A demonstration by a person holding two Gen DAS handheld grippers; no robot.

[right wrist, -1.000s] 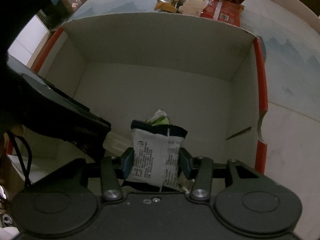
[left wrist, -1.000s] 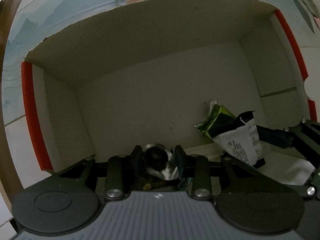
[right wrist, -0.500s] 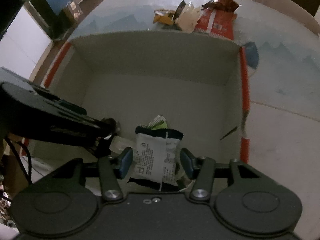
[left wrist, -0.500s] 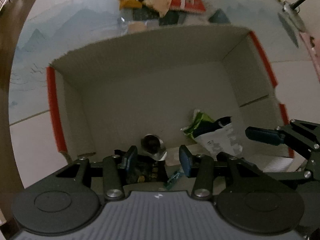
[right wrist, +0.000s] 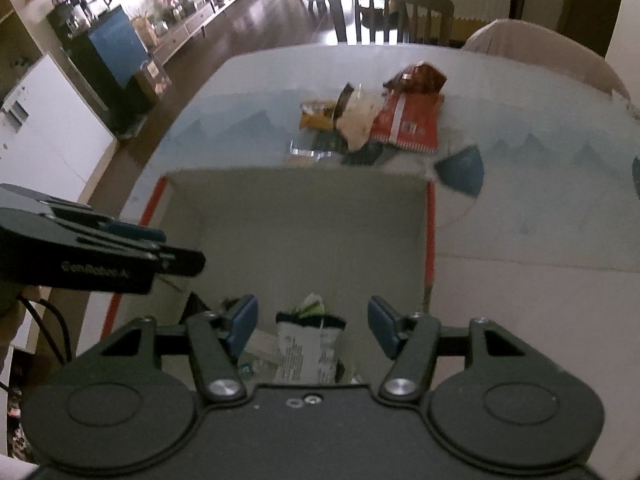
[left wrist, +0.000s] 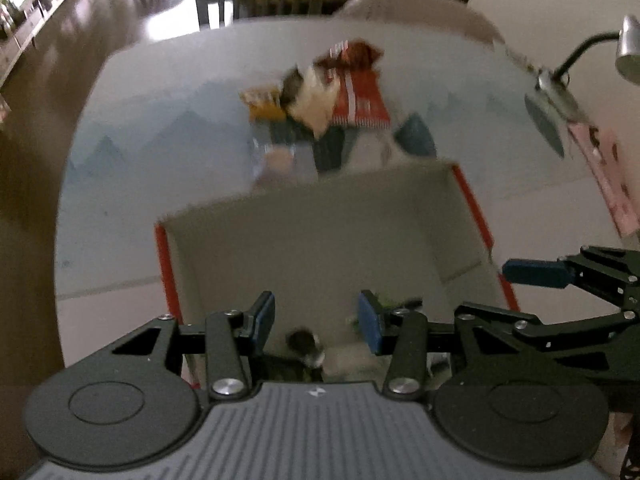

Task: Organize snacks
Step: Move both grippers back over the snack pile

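A cardboard box (left wrist: 304, 240) (right wrist: 304, 216) with red edges stands on the table. On its floor lie a small silver-and-dark snack (left wrist: 306, 344) and a white-and-black packet (right wrist: 310, 346) with a green one (right wrist: 310, 306) behind it. My left gripper (left wrist: 316, 318) hangs above the box, open, with the silver snack lying loose below. My right gripper (right wrist: 312, 322) is above the white packet; its jaws are opening and the pads stand clear of the packet. Beyond the box lies a pile of snacks (left wrist: 320, 96) (right wrist: 372, 120) with a red bag (right wrist: 408, 120) and a yellow packet (right wrist: 316, 118).
The table wears a pale cloth with blue mountains (right wrist: 540, 184). A desk lamp (left wrist: 628, 48) and a pink sheet (left wrist: 608, 176) sit at the right. Chairs (right wrist: 392, 12) stand at the far side. A white appliance (right wrist: 44, 128) is at the left.
Both grippers let go of their snacks in the box, opened and rose. The box looks smaller and the snack pile beyond it has come into view.
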